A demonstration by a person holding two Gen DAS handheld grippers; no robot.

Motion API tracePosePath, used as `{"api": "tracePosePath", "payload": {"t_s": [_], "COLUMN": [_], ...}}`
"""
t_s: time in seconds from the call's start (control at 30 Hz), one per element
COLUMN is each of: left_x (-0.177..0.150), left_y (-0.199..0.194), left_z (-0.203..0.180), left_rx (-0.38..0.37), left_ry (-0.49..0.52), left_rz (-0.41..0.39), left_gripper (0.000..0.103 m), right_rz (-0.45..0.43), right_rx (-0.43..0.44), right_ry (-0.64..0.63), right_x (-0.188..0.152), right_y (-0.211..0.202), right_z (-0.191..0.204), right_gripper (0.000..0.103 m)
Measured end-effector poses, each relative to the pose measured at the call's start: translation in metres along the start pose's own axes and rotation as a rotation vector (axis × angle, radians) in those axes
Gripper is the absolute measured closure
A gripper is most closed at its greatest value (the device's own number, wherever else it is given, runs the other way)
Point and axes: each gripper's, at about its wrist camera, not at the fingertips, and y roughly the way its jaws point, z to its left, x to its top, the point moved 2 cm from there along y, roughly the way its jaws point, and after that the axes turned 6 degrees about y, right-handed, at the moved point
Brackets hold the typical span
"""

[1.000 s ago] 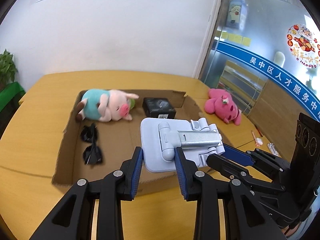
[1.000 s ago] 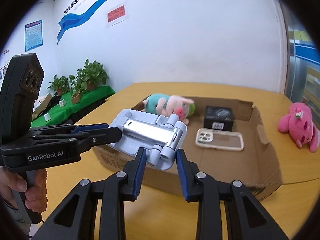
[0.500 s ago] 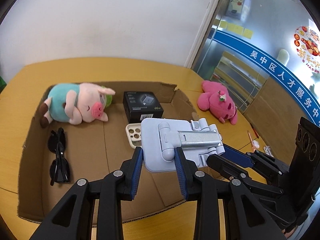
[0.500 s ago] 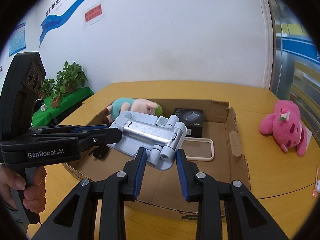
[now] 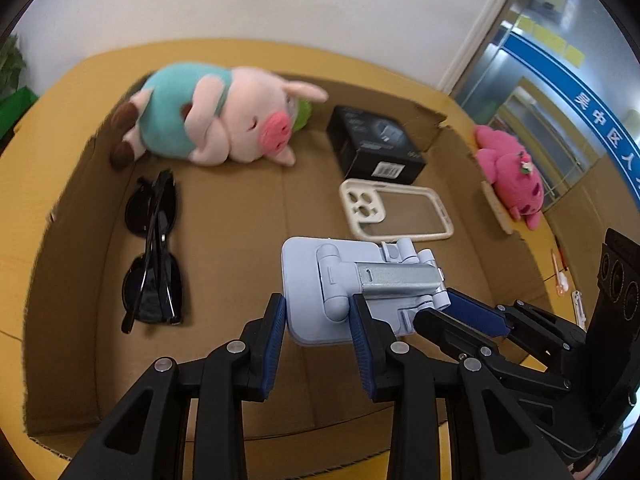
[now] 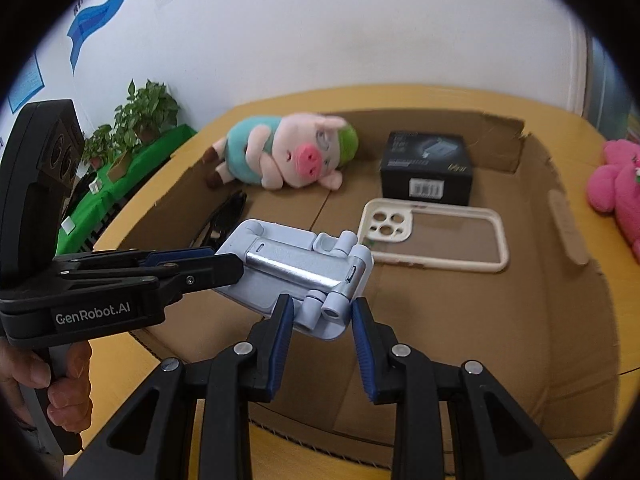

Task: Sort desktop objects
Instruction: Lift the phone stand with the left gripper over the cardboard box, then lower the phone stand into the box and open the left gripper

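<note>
Bare floor of the cardboard box (image 5: 100,360) shows across the centre and lower left of the left wrist view. The sunglasses (image 5: 154,248) block the left, the plush pig (image 5: 224,124) the upper left, the black carton (image 5: 374,144) and phone case (image 5: 394,212) the upper right. The box wall rises along the bottom edge.

In the box (image 5: 100,344) on the bench (image 5: 24,184): pig (image 5: 208,120) at back, sunglasses (image 5: 154,248) left, case (image 5: 396,214) right; pink toy (image 5: 512,176) is left outside.
</note>
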Motion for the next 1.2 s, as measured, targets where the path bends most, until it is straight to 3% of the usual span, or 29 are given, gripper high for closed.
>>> {"api": "tracePosePath", "payload": {"t_s": [0.23,0.4,0.47,0.5,0.53,0.6,0.63,0.73,0.83,0.9,0.97,1.1,1.2], "left_x": [-0.013,-0.02,-0.018,-0.018,-0.018,-0.02,-0.022,-0.034,-0.05,-0.058,-0.063,-0.069,-0.068], "left_y": [0.029,0.032,0.021,0.012,0.003,-0.017,-0.023,-0.044,-0.046,-0.036,-0.028,-0.027,-0.027], "left_z": [0.011,0.009,0.008,0.007,0.007,0.005,0.004,0.003,0.005,0.009,0.004,0.006,0.01], "left_rx": [0.03,0.067,0.085,0.095,0.107,0.141,0.151,0.19,0.242,0.282,0.359,0.376,0.394], "left_ry": [-0.039,-0.012,-0.005,0.001,0.007,0.022,0.03,0.061,0.072,0.075,0.152,0.152,0.135], "left_rz": [0.116,0.116,0.071,0.032,-0.011,-0.112,-0.151,-0.306,-0.408,-0.417,-0.441,-0.525,-0.524], "left_gripper": [0.069,0.07,0.061,0.055,0.043,0.035,0.032,0.023,0.02,0.02,0.019,0.015,0.009], "right_rz": [0.118,0.082,0.042,-0.004,-0.038,-0.153,-0.208,-0.306,-0.323,-0.348,-0.376,-0.417,-0.47], "right_rx": [-0.02,-0.03,-0.03,-0.041,-0.045,-0.063,-0.083,-0.162,-0.244,-0.276,-0.287,-0.302,-0.317], "right_ry": [0.021,0.01,-0.014,-0.031,-0.036,-0.026,-0.019,-0.017,0.0,-0.003,-0.002,-0.006,-0.015], "right_x": [-0.011,-0.01,-0.01,-0.01,-0.01,-0.014,-0.018,-0.033,-0.047,-0.053,-0.056,-0.058,-0.062], "right_y": [0.029,0.025,0.016,0.005,-0.003,-0.028,-0.04,-0.059,-0.055,-0.054,-0.058,-0.057,-0.057], "right_z": [-0.002,-0.002,0.002,0.004,0.005,0.003,0.001,-0.006,-0.018,-0.023,-0.024,-0.023,-0.021], "right_gripper": [0.075,0.076,0.074,0.067,0.06,0.027,0.022,0.021,0.021,0.021,0.02,0.017,0.015]}}
